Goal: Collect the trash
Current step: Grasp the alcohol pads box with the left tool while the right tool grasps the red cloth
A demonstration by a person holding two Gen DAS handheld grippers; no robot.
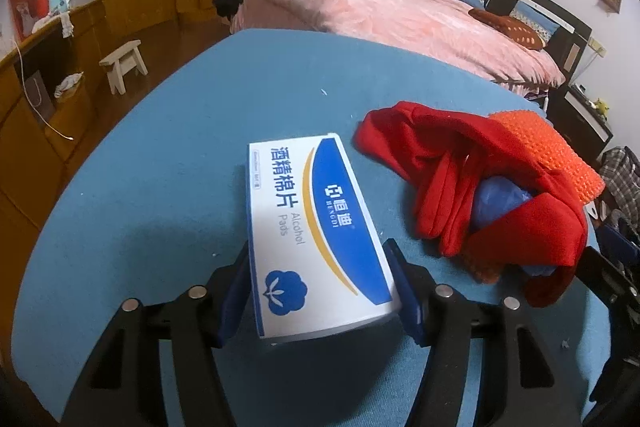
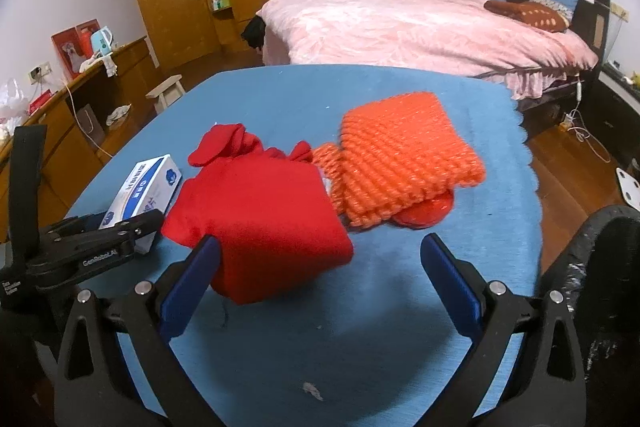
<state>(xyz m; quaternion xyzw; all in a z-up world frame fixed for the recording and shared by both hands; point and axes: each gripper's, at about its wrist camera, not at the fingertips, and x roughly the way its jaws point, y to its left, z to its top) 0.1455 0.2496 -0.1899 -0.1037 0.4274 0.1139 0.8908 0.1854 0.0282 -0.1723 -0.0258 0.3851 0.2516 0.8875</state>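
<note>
Blue felt-like cloth is covering the table [image 2: 420,99] on which the trash is lying, and a white-and-blue alcohol-pad box [image 1: 316,227] is being clamped across its width by the left gripper [image 1: 320,291]; its blue pads are being pressed against the two long sides near the box's near end, so the far end is left projecting forward over the cloth. The box is being taken crosswise, presumably because that is the dimension the jaws can span, and it appears to be lifted slightly at the near end, though whether it is fully clear of the cloth cannot be told. Just to the right of the box, a red fabric bag [image 1: 480,187] is lying crumpled with a blue plastic lump [image 1: 500,203] showing in its folds, and an orange knobbly mesh piece [image 2: 404,159] is resting against its far side, with something red and shiny being glimpsed under the mesh edge. The right gripper [image 2: 320,279] is being held wide apart and empty, low over the cloth, its left pad just beside the near corner of the red bag; it is judged to be lined up for that bag. A black bin bag [image 2: 600,267] is partly seen at the right edge, likely the destination for the collected items.
</note>
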